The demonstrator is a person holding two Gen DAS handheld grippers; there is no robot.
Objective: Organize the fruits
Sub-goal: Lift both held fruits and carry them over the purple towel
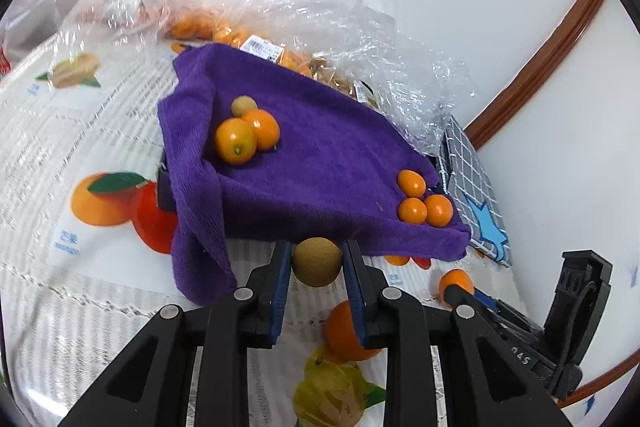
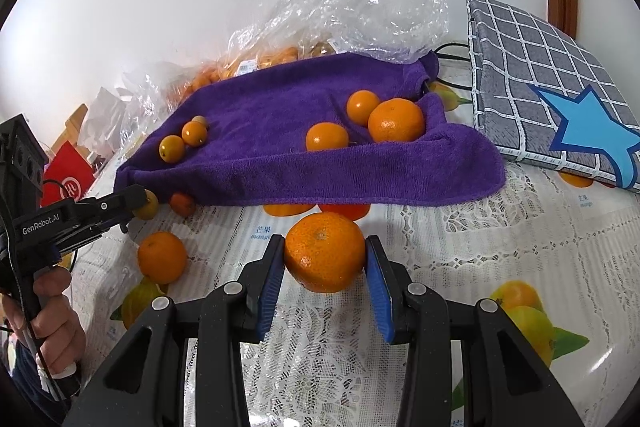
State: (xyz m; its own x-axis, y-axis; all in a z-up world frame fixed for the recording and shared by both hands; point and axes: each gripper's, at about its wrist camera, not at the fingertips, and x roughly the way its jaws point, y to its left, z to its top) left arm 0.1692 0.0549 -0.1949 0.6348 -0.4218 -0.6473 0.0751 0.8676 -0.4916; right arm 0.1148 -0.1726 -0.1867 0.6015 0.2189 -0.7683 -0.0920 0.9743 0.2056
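My left gripper [image 1: 317, 263] is shut on a small tan-green round fruit [image 1: 317, 261], held just in front of the near edge of a purple towel [image 1: 320, 155]. My right gripper [image 2: 325, 259] is shut on a mandarin orange [image 2: 325, 251] above the tablecloth, short of the towel [image 2: 280, 147]. On the towel, two kumquats [image 1: 246, 133] and a tan fruit [image 1: 244, 105] lie at the left; three small oranges [image 1: 424, 201] lie at the right. In the right wrist view the left gripper [image 2: 138, 203] shows at the left with its fruit [image 2: 146, 206].
A loose orange [image 2: 162, 257] and a smaller one [image 2: 182, 203] lie on the fruit-print tablecloth [image 2: 460, 267]. Clear plastic bags of fruit [image 1: 320, 27] sit behind the towel. A grey checked notebook with a blue star [image 2: 552, 99] lies at the right. A red box [image 2: 70, 179] stands at far left.
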